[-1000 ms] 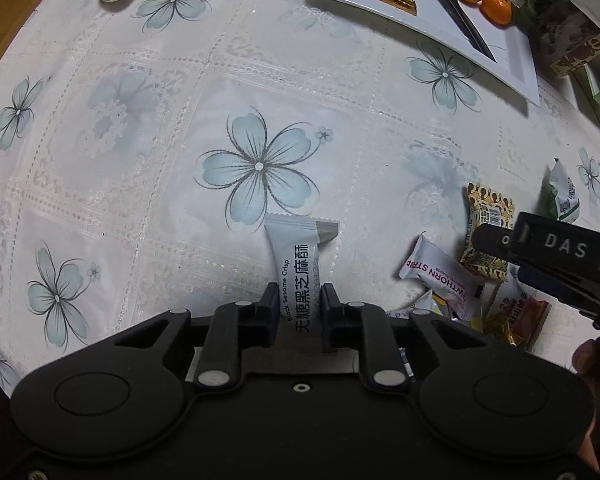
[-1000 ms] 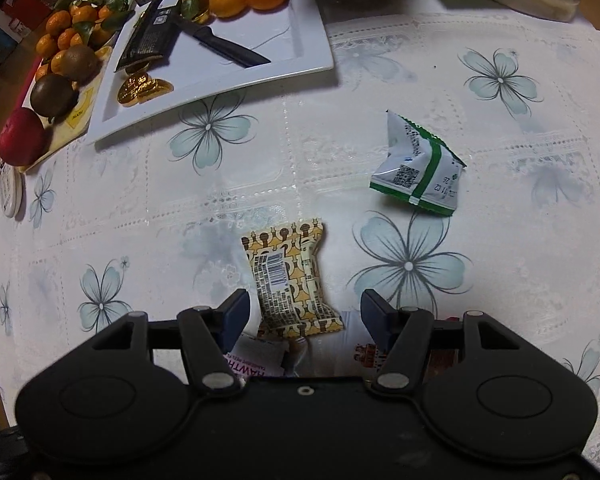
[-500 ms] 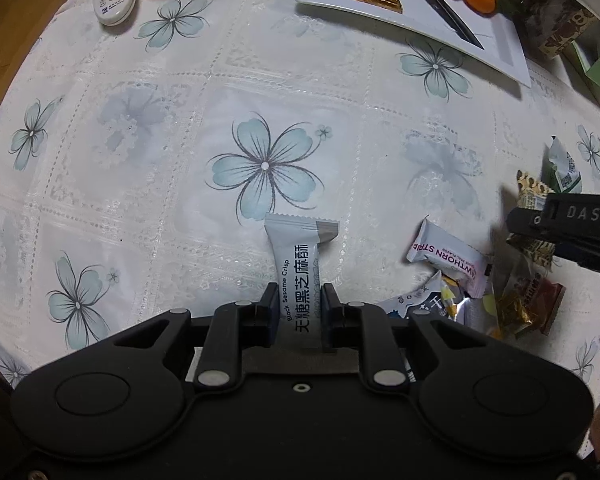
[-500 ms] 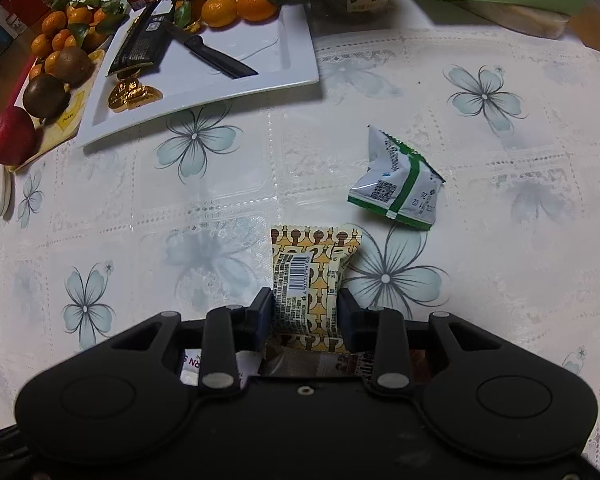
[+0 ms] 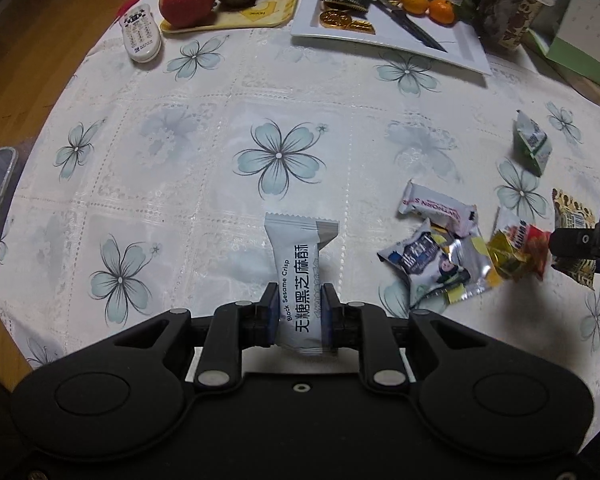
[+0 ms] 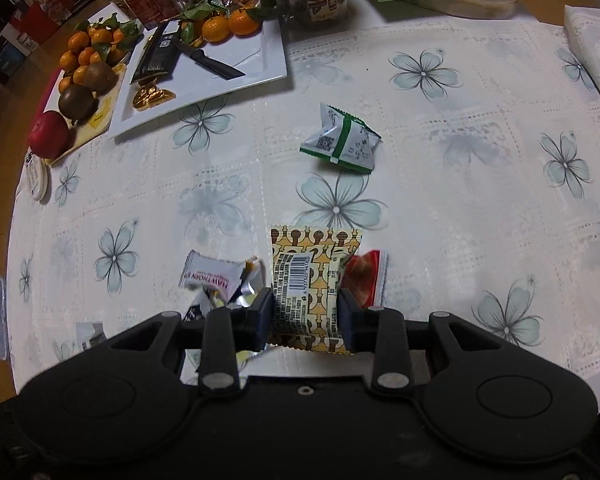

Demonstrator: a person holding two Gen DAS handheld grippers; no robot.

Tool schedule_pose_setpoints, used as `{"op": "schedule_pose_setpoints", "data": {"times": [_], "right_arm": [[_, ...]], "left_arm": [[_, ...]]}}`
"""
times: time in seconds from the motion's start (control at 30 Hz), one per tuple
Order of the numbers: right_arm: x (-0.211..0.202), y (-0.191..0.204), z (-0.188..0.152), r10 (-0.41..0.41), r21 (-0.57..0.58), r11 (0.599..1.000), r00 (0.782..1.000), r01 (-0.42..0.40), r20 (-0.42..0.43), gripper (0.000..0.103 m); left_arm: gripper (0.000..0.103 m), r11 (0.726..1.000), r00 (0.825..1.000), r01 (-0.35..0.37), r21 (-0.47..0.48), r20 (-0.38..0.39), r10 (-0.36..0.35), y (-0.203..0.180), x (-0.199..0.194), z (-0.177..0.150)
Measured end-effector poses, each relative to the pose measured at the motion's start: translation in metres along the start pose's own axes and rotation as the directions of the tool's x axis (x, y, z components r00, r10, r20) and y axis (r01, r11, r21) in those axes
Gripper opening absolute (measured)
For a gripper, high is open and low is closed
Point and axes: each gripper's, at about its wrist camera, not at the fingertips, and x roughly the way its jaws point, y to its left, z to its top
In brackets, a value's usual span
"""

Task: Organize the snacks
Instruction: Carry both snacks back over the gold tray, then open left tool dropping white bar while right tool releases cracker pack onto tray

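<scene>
My left gripper point(image 5: 300, 304) is shut on a grey-and-white sesame crisp packet point(image 5: 300, 276) and holds it above the flowered tablecloth. My right gripper point(image 6: 305, 308) is shut on a yellow-and-brown patterned snack packet point(image 6: 310, 280), lifted off the table; it shows at the right edge of the left wrist view point(image 5: 572, 216). Below lies a small pile: a white hawthorn strip packet point(image 5: 436, 208), a silver-blue packet point(image 5: 432, 260) and a red-yellow packet point(image 5: 516, 248). A green-and-white packet point(image 6: 340, 140) lies apart, farther off.
A white plate point(image 6: 256, 68) with a knife point(image 6: 212, 62), a black packet, gold coins and mandarins stands at the back. A yellow tray point(image 5: 268, 16) holds an apple and kiwis. A remote control point(image 5: 140, 34) lies near the table's left edge. Jars and boxes stand at the back right.
My right gripper closed on the patterned packet and lifted it. Both grippers have risen, so more of the table shows. The left gripper kept hold of the sesame packet.
</scene>
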Motion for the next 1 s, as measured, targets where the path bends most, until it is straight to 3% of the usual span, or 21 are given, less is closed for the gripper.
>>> {"op": "schedule_pose_setpoints", "data": {"times": [0.17, 0.37, 0.5, 0.7, 0.87, 1.0], "right_arm": [[-0.021, -0.019, -0.047, 0.037, 0.015, 0.999, 0.999, -0.037, 0.009, 0.035], [-0.04, -0.039, -0.107, 0.015, -0.007, 1.0, 0.999, -0.015, 0.044, 0.035], [-0.049, -0.054, -0.142, 0.057, 0.001, 0.998, 0.998, -0.057, 0.035, 0.035], [-0.05, -0.075, -0.184, 0.066, 0.033, 0.997, 0.998, -0.066, 0.004, 0.035], [-0.051, -0.081, -0.209, 0.065, 0.015, 0.998, 0.998, -0.065, -0.012, 0.036], [-0.053, -0.076, -0.22, 0.062, -0.025, 0.998, 0.998, -0.062, 0.001, 0.036]], "left_arm": [[0.027, 0.999, 0.999, 0.029, 0.022, 0.017, -0.029, -0.004, -0.017, -0.047], [0.027, 0.999, 0.999, 0.045, 0.03, 0.008, -0.045, -0.009, -0.026, -0.096], [0.027, 0.997, 0.998, 0.069, 0.038, 0.012, -0.069, -0.007, -0.03, -0.124], [0.027, 0.997, 0.998, 0.068, 0.027, 0.014, -0.068, -0.001, -0.03, -0.146], [0.027, 0.994, 0.994, 0.11, 0.006, -0.009, -0.11, 0.002, -0.028, -0.159], [0.027, 0.996, 0.996, 0.081, 0.024, 0.029, -0.081, -0.002, -0.033, -0.167]]}}
